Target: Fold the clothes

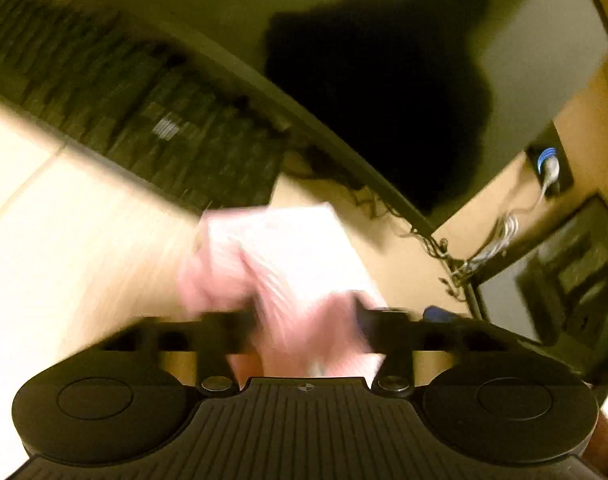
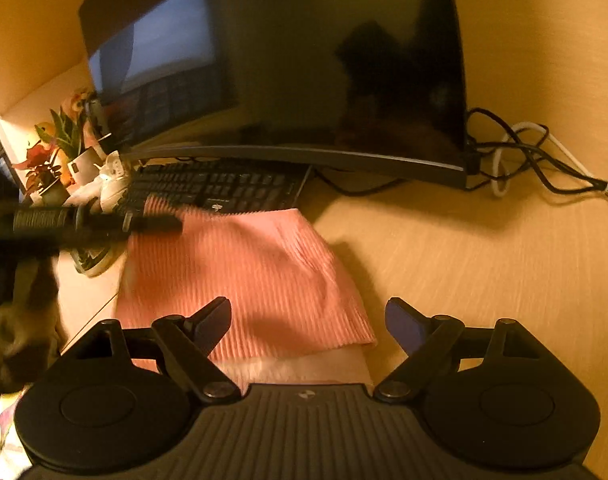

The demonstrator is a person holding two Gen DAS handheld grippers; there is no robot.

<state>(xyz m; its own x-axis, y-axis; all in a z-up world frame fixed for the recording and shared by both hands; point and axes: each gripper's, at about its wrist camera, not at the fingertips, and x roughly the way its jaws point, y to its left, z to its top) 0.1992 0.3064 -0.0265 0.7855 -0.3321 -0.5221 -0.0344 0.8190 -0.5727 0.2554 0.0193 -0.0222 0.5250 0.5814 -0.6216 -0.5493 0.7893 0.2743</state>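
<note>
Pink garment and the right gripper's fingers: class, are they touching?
Apart. The right wrist view shows the right gripper open above the pink garment, both fingers hanging clear.

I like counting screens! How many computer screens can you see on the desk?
1. The big dark monitor stands at the back of the desk, behind the keyboard and the pink cloth. More may be hidden outside the view.

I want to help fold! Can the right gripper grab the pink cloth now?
Probably yes. The right gripper is open right over the pink cloth, with nothing between them.
</note>
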